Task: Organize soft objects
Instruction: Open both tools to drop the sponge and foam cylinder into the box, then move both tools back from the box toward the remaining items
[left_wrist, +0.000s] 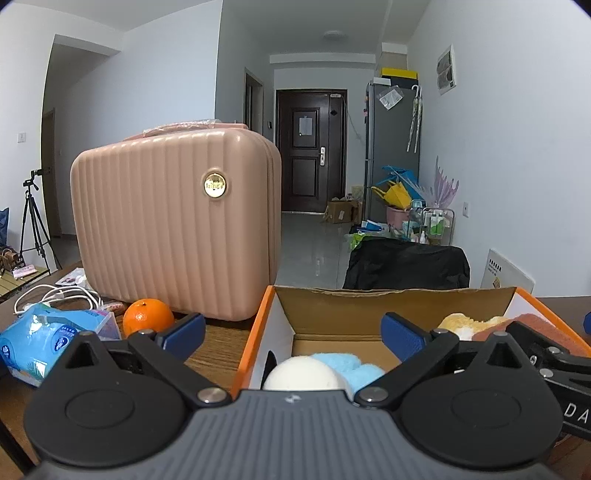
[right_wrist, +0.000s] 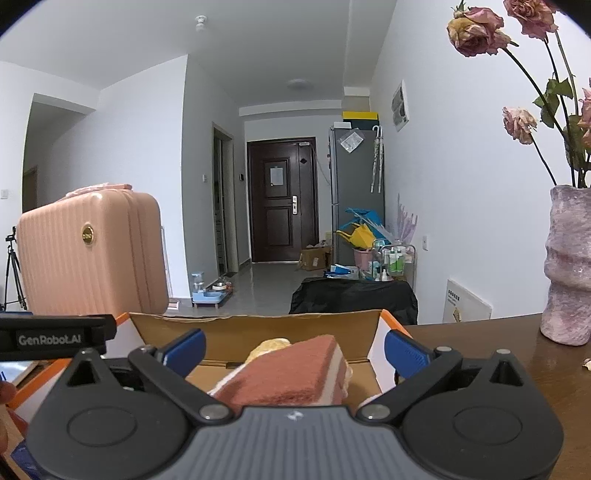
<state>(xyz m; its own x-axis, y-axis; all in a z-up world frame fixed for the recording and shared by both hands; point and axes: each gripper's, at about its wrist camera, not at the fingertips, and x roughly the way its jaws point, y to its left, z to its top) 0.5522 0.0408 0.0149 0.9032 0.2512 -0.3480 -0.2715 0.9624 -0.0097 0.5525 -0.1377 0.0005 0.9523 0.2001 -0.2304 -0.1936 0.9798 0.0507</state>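
Observation:
An orange-rimmed cardboard box (left_wrist: 332, 314) sits on the wooden table. Inside it, in the left wrist view, lie a white plush ball (left_wrist: 301, 374), a light blue fluffy toy (left_wrist: 354, 367), a yellow plush (left_wrist: 461, 323) and a brown cake-shaped plush (left_wrist: 535, 325). My left gripper (left_wrist: 293, 334) is open above the box's left part; its blue pads touch nothing. In the right wrist view the cake-shaped plush (right_wrist: 288, 376) lies in the box (right_wrist: 255, 325) with the yellow plush (right_wrist: 269, 347) behind it. My right gripper (right_wrist: 295, 349) is open, its pads clear of the cake plush on both sides.
A pink ribbed case (left_wrist: 173, 225) stands upright left of the box, with an orange (left_wrist: 147, 315), a blue tissue pack (left_wrist: 48, 338) and white cables (left_wrist: 59, 295) beside it. A pink vase (right_wrist: 569, 266) with dried roses stands on the table to the right.

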